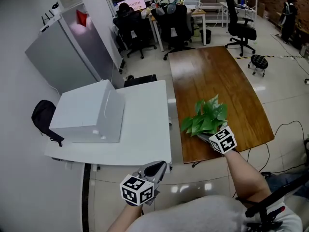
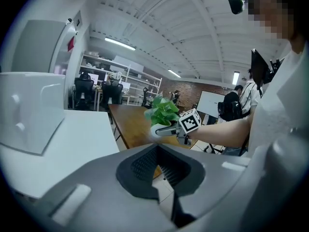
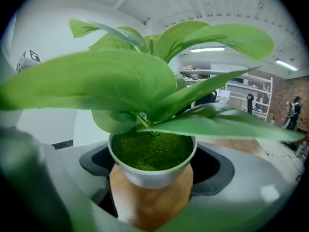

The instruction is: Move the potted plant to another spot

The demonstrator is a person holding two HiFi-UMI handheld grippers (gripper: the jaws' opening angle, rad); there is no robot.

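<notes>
Right gripper view: right tool (image 3: 154, 170) spread wide, clamped round potted plant (image 3: 140, 81) over wooden tabletop (image 1: 212, 76); left tool (image 2: 159, 166) jaws together, empty, near white tabletop (image 1: 145, 129).

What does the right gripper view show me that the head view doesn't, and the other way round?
Only the right gripper view: the white pot up close, green moss filling it, seated between the jaws. Only the head view: the left gripper, empty, near the white table with a white box on it. Both: the potted plant held by the right gripper, with the wooden table below.
</notes>
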